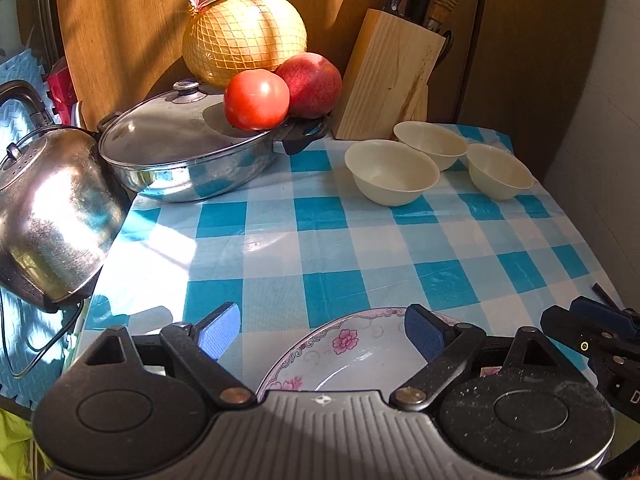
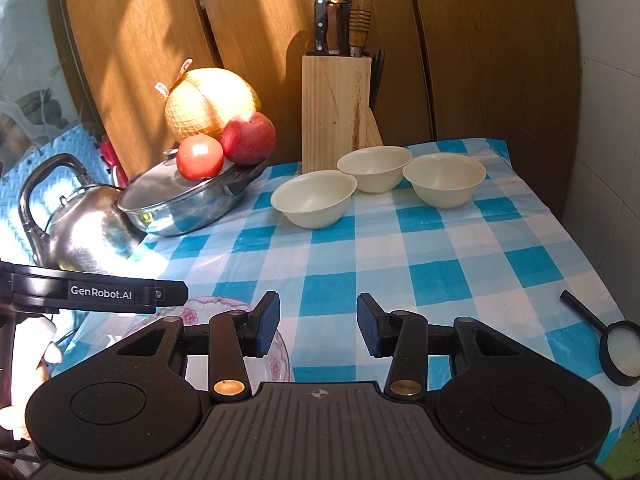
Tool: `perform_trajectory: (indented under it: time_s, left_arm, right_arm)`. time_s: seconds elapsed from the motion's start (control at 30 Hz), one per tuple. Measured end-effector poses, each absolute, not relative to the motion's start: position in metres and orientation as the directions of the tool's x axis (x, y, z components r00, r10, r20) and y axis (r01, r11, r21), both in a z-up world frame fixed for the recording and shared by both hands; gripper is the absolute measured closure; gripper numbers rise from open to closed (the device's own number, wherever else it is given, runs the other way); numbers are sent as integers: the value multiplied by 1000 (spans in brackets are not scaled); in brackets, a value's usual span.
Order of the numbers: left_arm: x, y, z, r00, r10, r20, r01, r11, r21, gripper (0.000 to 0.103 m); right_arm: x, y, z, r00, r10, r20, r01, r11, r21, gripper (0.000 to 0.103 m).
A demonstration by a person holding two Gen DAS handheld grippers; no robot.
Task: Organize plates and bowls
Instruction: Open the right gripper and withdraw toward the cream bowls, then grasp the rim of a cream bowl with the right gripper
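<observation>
Three cream bowls stand apart at the back right of the checked table: the nearest (image 1: 391,177) (image 2: 314,198), one behind it (image 1: 431,149) (image 2: 375,168), and the rightmost (image 1: 499,175) (image 2: 444,185). A floral plate (image 1: 344,354) (image 2: 276,364) lies at the front edge. My left gripper (image 1: 320,334) hangs open above the plate, its fingers wide on either side and touching nothing. In the right wrist view my right gripper (image 2: 318,326) is open over bare cloth, just right of the plate, with nothing between its pads.
A lidded steel pan (image 1: 188,152) with a tomato (image 1: 256,100), an apple (image 1: 312,84) and a netted pomelo (image 1: 244,36) stands back left, beside a kettle (image 1: 52,216). A knife block (image 1: 386,80) stands behind the bowls. A magnifying glass (image 2: 618,350) lies front right.
</observation>
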State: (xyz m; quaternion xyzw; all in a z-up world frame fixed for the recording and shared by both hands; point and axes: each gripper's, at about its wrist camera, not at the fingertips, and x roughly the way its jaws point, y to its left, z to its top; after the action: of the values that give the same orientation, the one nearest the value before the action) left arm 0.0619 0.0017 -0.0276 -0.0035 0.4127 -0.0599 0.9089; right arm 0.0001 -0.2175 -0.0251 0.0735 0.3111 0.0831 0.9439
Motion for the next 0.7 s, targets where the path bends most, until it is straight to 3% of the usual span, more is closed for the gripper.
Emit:
perform_trajectory:
  time_s: [0.3,0.63,0.7]
  left_arm:
    - [144,-13,-35,642,-102,-760,64,995,-79,19]
    - [225,-32,-53,589,-101,-802,17,993,-113,19]
    - [236,-34,-57,583,-102,-806,11,993,-118,19]
  right_arm:
    - [101,-216,-20,807,78,-585,-39,996,80,54]
    - [189,-220,-35,755,142,-640,10,974,228,63]
    - [200,-223,-42,736,145,-661,26,970,242,69]
